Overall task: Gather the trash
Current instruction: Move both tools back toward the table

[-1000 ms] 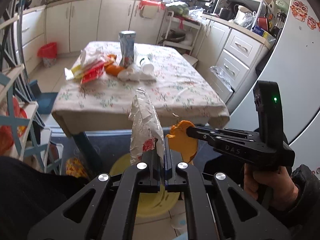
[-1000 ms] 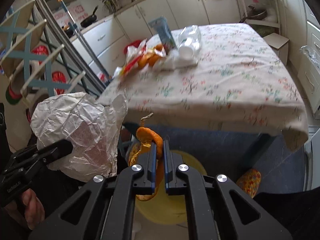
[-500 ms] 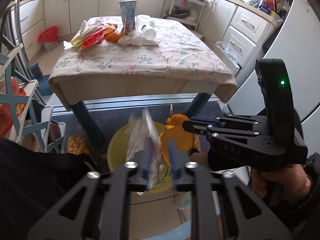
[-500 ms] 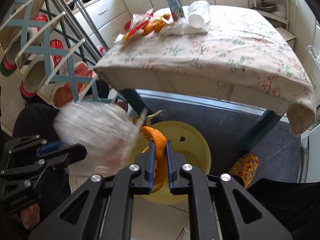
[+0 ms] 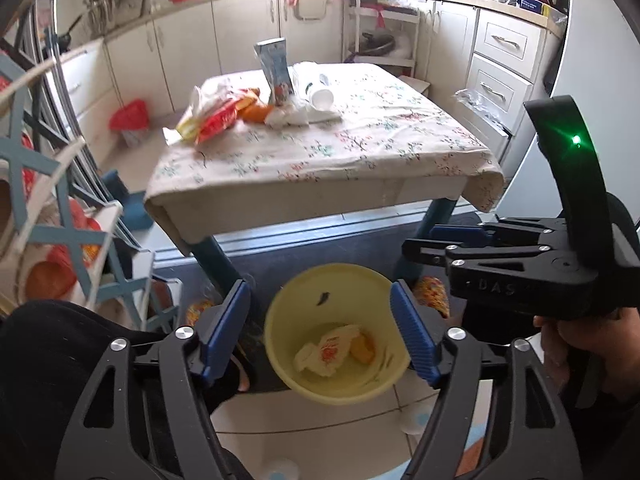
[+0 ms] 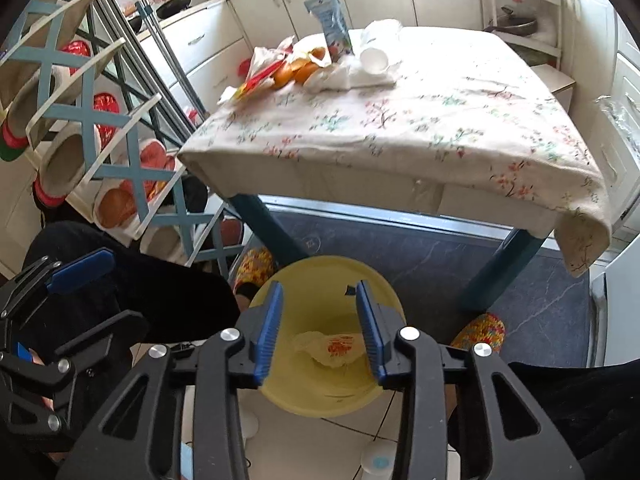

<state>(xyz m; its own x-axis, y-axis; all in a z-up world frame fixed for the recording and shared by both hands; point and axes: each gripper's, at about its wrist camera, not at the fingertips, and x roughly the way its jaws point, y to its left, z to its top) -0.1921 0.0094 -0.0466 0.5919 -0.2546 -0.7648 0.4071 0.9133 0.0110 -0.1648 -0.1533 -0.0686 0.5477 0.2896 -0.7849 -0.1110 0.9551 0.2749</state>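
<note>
A yellow bin [image 5: 340,304] [image 6: 320,280] stands on the floor under the near table edge. A crumpled wrapper [image 5: 326,352] [image 6: 334,348] and an orange peel [image 5: 362,350] lie inside it. My left gripper [image 5: 320,324] is open and empty above the bin. My right gripper [image 6: 320,324] is open and empty above it too, and it shows at the right of the left wrist view [image 5: 416,246]. More trash lies at the far end of the table: a red and yellow wrapper [image 5: 212,118], orange peels [image 6: 298,70], white tissue [image 5: 294,116], a blue carton [image 5: 276,70] and a tipped white bottle [image 6: 374,58].
The table [image 5: 360,152] has a floral cloth and blue legs [image 6: 504,260]. A blue and white shoe rack [image 6: 80,120] stands at the left. Kitchen cabinets [image 5: 500,64] line the back and right. Colourful slippers [image 6: 478,330] lie beside the bin. The person's dark-clothed legs flank the bin.
Both grippers have opened. The wrapper has dropped from the left gripper and the orange peel from the right one; both now lie in the yellow bin.
</note>
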